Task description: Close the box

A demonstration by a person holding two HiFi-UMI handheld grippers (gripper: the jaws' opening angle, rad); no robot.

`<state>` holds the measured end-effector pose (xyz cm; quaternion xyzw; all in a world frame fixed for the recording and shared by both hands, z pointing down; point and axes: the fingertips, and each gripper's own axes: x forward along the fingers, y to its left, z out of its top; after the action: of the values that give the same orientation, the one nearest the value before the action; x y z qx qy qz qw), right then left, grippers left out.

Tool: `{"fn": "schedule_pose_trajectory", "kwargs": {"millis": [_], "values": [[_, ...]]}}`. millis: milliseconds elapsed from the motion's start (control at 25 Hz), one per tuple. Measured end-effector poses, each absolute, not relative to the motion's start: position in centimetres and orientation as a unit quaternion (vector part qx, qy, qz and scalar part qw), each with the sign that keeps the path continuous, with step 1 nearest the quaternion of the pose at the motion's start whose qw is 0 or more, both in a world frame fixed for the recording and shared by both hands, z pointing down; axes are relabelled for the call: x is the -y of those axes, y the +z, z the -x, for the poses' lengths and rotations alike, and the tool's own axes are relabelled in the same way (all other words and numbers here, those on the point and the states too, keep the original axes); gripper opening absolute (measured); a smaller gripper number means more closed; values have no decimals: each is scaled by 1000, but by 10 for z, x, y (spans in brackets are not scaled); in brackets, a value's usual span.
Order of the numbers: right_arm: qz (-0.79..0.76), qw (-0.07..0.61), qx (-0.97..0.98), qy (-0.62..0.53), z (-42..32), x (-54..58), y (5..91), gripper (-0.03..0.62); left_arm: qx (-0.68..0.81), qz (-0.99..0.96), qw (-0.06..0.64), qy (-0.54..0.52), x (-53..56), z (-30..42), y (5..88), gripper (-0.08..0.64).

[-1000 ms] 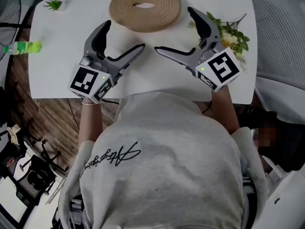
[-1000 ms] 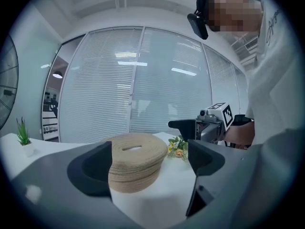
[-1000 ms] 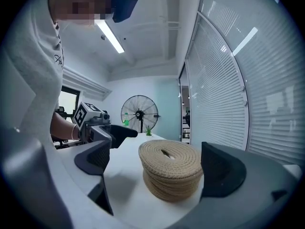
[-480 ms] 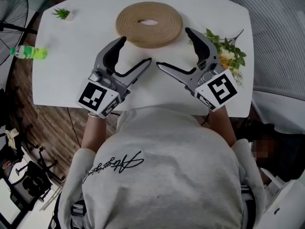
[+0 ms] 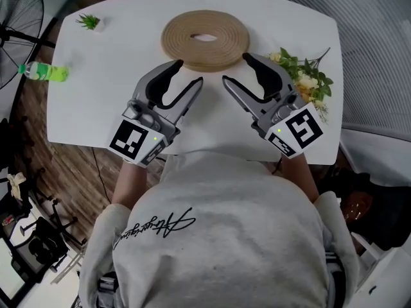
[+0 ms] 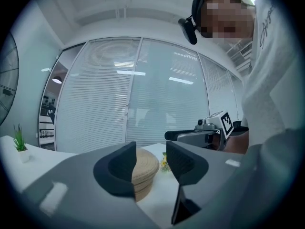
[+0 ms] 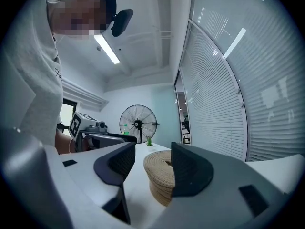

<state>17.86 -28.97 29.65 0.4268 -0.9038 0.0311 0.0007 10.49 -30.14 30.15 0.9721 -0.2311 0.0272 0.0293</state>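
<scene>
Box (image 5: 205, 38), round and woven, sat flat at the far middle of the bench (image 5: 90, 101), its top slot (image 5: 205, 38) running side to side in the head view. We had just been closing our left tool (image 5: 187, 74) and right tool (image 5: 236, 69). Both stood with jaws partway apart around nothing, just short of it.

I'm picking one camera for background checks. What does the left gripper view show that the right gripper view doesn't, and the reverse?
Only the left gripper view: the flower sprig beside the round woven box. Only the right gripper view: the green bottle, tiny, near the standing fan. Both: the box, the small potted plant, window blinds; the left view catches just the fan's rim.
</scene>
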Motion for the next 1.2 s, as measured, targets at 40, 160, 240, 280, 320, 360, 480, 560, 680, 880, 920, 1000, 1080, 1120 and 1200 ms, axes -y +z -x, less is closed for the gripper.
{"fn": "schedule_pose_trajectory", "kwargs": {"millis": [40,160,240,280,320,360,480,560,680,880,920,1000,1080,1120,1200], "values": [[-428,-4,903,32,-179,290,296,220,232,-972,29,25,302,-105,301,186],[-429,-12,903,33,-177,292,295,165,237,-971,30,18,304,-103,298,140],[-428,-14,903,34,-176,292,295,133,237,-971,28,15,305,-104,296,125],[-428,-14,903,35,-176,292,296,119,237,-971,26,13,304,-105,295,115],[-429,-16,903,36,-176,292,296,107,236,-971,24,12,304,-106,293,103],[-429,-18,902,37,-177,292,297,92,235,-972,22,10,303,-107,293,91],[-432,-23,901,39,-178,293,297,51,234,-972,18,12,302,-110,293,66],[-433,-24,900,39,-177,294,297,44,233,-972,17,14,302,-111,295,51],[-433,-23,900,37,-177,294,297,37,232,-973,18,12,303,-114,295,31],[-437,-30,898,40,-179,295,296,0,231,-973,23,11,304,-117,297,12],[-437,-31,898,40,-179,295,297,0,231,-973,23,10,304,-117,298,11],[-437,-31,898,42,-179,295,297,0,232,-972,22,10,304,-118,299,3],[-435,-32,899,43,-178,294,297,0,232,-973,22,9,303,-119,298,2],[-434,-33,899,42,-178,294,297,0,231,-973,22,9,303,-120,298,2],[-432,-33,900,42,-176,294,298,0,230,-973,23,6,303,-120,297,2]]}}
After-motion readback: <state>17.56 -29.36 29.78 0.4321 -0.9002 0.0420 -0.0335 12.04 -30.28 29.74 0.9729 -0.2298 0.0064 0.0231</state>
